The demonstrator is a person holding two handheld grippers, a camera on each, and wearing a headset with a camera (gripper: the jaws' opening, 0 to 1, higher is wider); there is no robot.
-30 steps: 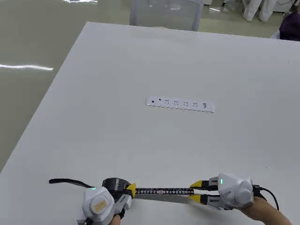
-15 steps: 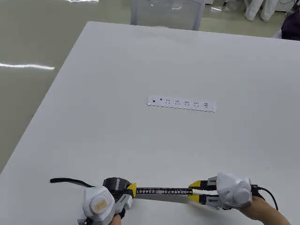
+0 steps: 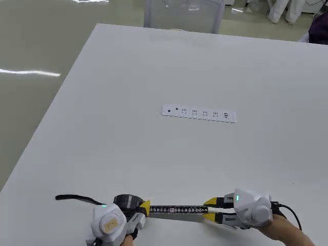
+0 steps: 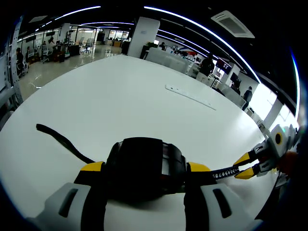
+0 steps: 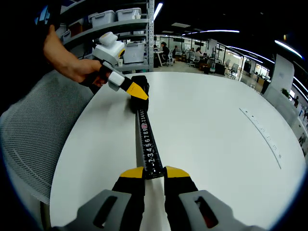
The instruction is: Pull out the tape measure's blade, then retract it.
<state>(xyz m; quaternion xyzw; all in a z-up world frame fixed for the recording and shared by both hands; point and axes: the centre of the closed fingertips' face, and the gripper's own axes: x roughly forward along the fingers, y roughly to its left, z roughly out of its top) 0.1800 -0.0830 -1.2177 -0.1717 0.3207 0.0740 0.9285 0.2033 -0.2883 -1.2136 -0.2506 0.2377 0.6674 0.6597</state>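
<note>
At the near edge of the table (image 3: 154,72), left: tape measure case (image 3: 128,201) in the jaws of the left gripper (image 3: 135,209), strap (image 3: 74,198) trailing to its left. Rightward from it, blade (image 3: 179,209) out to the right gripper (image 3: 211,209), pinched there. Farther back, mid-table: power strip (image 3: 199,113)

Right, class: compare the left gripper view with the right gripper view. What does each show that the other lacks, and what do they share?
Left gripper view: the tape measure case close up, clamped in the left gripper, and its black strap trailing on the table.
Right gripper view: readable numbers on the blade, its end pinched in the right gripper, a hand holding the left gripper, a mesh chair and shelving.
Shared: the white table, the drawn-out blade and the power strip.
</note>
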